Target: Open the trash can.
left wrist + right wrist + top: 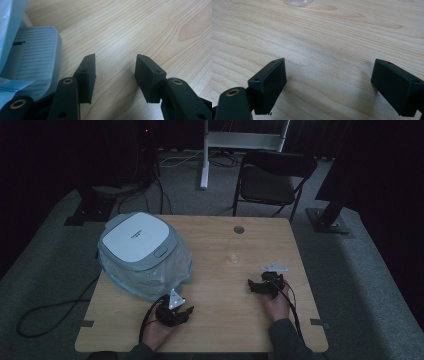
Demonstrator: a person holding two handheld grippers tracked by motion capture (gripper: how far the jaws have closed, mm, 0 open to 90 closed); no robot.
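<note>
A: Fingers [86, 75] of the left gripper [176, 309] are spread apart, nothing held between them; the right gripper [263, 286] is spread wide as well, bare wood between its jaws.

B: Progress?

A: Nothing is gripped yet, so the work is judged barely started. Both grippers are rested low on the table [215, 330], near its front edge.

B: The thing being handled?

A: A small clear cup [233, 258] is seen mid-table, ahead of the right gripper, apart from it; its rim [295, 2] is caught at the top of the right gripper view.

B: Obstacles?

A: A grey-and-white lidded appliance [136, 240] wrapped in a plastic bag [150, 277] is placed far left, just beside the left gripper. The path to the cup is unobstructed.
</note>
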